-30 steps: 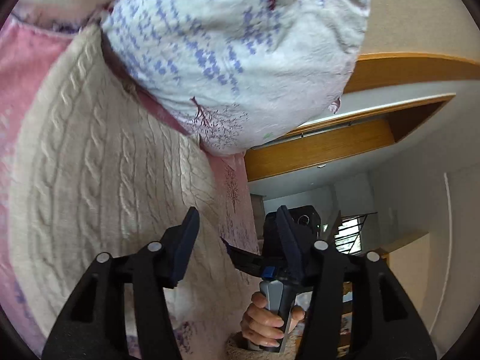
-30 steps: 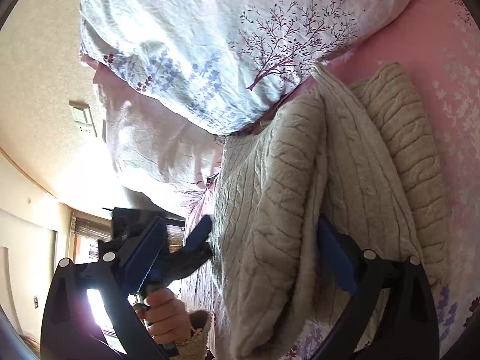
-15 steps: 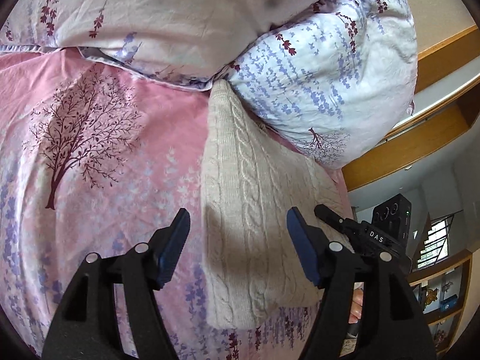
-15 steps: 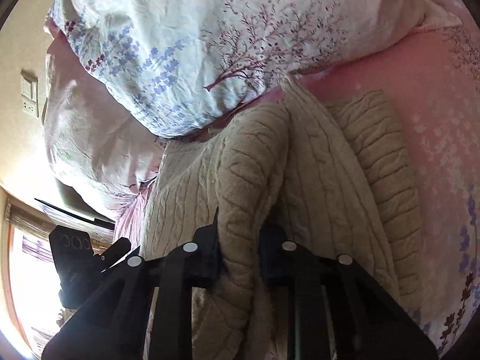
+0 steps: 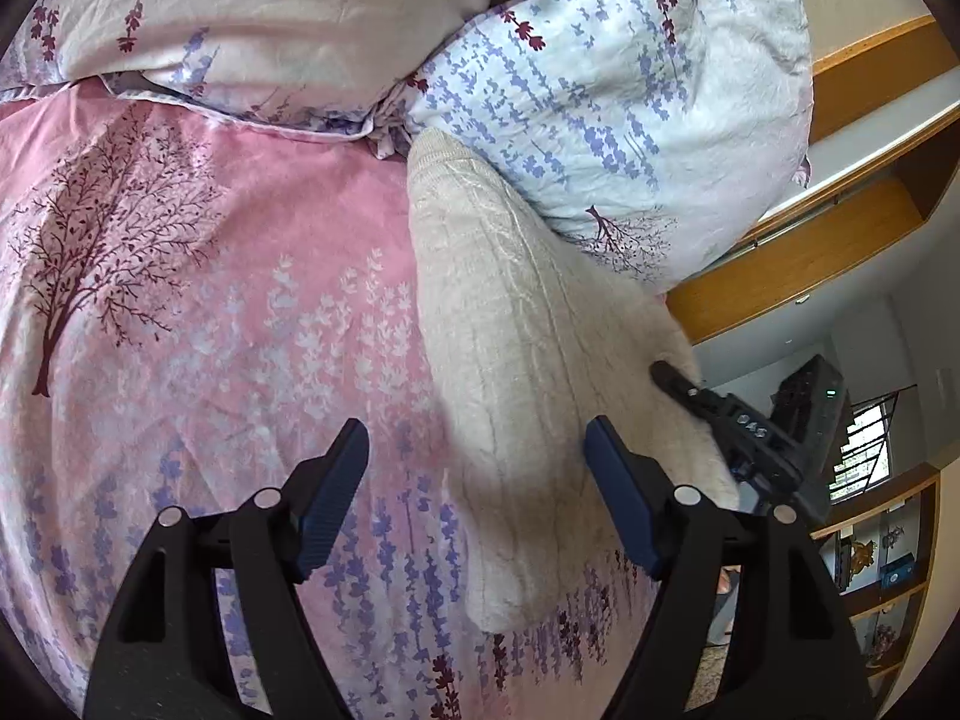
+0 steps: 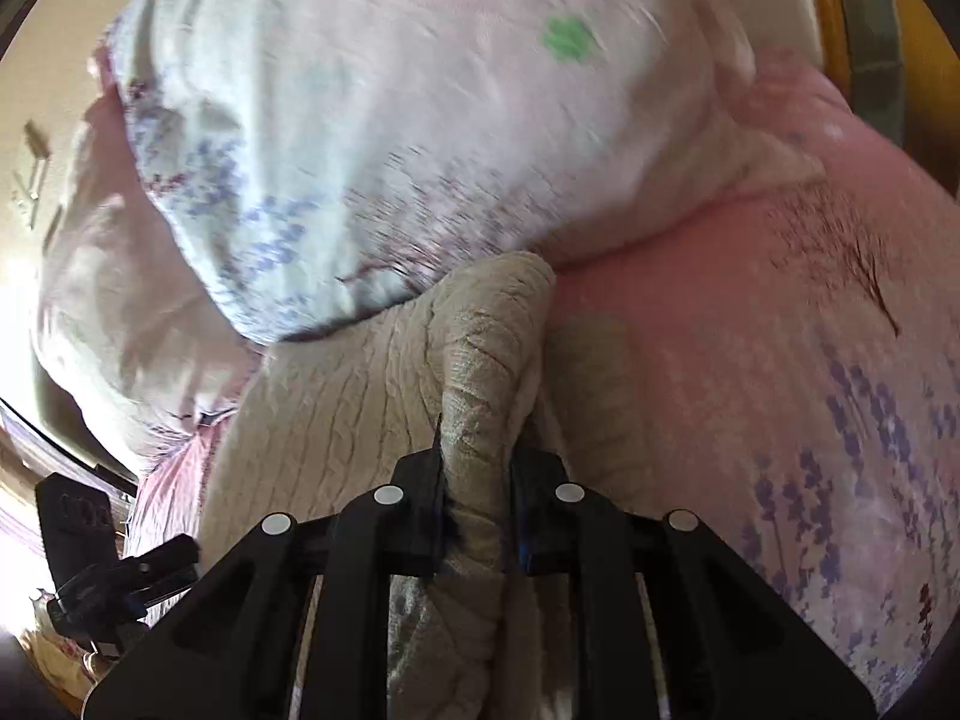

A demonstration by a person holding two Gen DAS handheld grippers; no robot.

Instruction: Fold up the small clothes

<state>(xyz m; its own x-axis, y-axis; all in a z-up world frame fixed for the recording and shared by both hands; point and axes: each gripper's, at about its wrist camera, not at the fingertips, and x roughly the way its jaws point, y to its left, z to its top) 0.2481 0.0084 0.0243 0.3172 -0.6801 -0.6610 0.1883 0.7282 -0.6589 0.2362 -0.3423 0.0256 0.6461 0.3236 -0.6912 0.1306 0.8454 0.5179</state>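
A bunched fold of the cream knit sweater (image 6: 480,396) is pinched tight between the jaws of the right gripper (image 6: 477,480), which have closed onto it within the last second. The rest of the sweater is spread ahead and left of that gripper on the pink sheet (image 6: 750,360), its far end tucked against the pillow (image 6: 390,120). The left gripper (image 5: 474,480) is seen wide apart, jaws just been opening, nothing gripped; the sweater's edge lies between and beyond its fingers.
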